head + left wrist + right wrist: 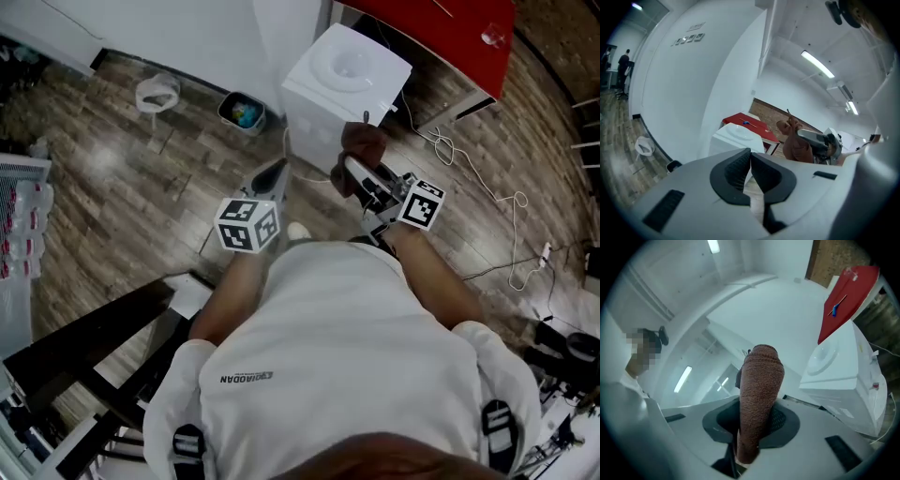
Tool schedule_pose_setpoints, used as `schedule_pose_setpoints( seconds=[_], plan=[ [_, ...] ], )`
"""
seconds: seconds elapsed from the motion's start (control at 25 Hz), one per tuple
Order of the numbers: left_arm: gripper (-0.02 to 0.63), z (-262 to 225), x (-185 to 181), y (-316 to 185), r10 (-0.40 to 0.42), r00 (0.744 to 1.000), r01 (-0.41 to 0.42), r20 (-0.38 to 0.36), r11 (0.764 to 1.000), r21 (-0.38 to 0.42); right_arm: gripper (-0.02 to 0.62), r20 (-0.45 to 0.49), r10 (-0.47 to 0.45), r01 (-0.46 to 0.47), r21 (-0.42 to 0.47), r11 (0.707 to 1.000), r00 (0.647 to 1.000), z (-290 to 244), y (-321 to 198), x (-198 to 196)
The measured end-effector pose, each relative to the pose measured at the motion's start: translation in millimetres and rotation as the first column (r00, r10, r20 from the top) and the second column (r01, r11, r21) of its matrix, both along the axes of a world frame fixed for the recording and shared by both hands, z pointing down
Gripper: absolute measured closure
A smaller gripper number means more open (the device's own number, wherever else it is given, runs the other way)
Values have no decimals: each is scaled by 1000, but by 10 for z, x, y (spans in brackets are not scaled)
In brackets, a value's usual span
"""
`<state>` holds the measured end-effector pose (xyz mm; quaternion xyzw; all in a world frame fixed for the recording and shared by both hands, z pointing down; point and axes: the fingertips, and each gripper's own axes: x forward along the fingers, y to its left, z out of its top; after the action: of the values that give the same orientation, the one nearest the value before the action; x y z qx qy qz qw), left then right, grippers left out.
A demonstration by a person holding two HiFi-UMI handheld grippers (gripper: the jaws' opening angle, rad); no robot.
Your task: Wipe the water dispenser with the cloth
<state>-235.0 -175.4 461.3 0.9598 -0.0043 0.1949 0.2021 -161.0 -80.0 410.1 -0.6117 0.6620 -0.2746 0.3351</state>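
Observation:
The white water dispenser (345,79) stands on the wood floor straight ahead, and it also shows in the left gripper view (735,138) and the right gripper view (843,380). A brown cloth (759,394) stands up between the jaws of my right gripper (757,423), which is shut on it. In the head view the cloth (362,144) hangs just in front of the dispenser's near side, with the right gripper (356,169) behind it. My left gripper (275,172) hovers left of the dispenser, its (750,164) pads pressed together with nothing held.
A red table (441,28) stands behind the dispenser. A small bin (242,111) and a white wire stand (157,94) sit by the wall at left. White cables (459,155) trail over the floor at right. A dark bench (84,347) is at lower left.

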Motion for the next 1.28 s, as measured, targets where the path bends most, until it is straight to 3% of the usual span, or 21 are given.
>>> schedule_pose_setpoints(
  seconds=[0.16,0.36,0.56,0.76,1.04,1.28],
  plan=[
    [606,-288,41,348,51,997,-47,-54,997,61,525,5,30,-31,67,997,1000,-238,375,-10],
    [606,-444,111,874,80,995,-77,-65,996,54,526,-109,27,-33,-53,998,994,-208,808,-92],
    [604,-547,91,1310,112,991,-105,-69,990,95,526,-198,71,-103,-154,983,978,-90,1283,-102],
    [604,-577,-141,1588,86,995,-78,-55,990,119,526,-334,103,-193,-246,950,937,0,1792,-192],
    [604,-573,-481,1767,-5,999,8,-40,997,78,526,-327,101,-187,-244,952,939,40,2088,-319],
    [606,-534,-637,1880,7,1000,-5,-13,993,121,526,-367,80,-175,-234,956,927,-69,2183,-584]
  ],
)
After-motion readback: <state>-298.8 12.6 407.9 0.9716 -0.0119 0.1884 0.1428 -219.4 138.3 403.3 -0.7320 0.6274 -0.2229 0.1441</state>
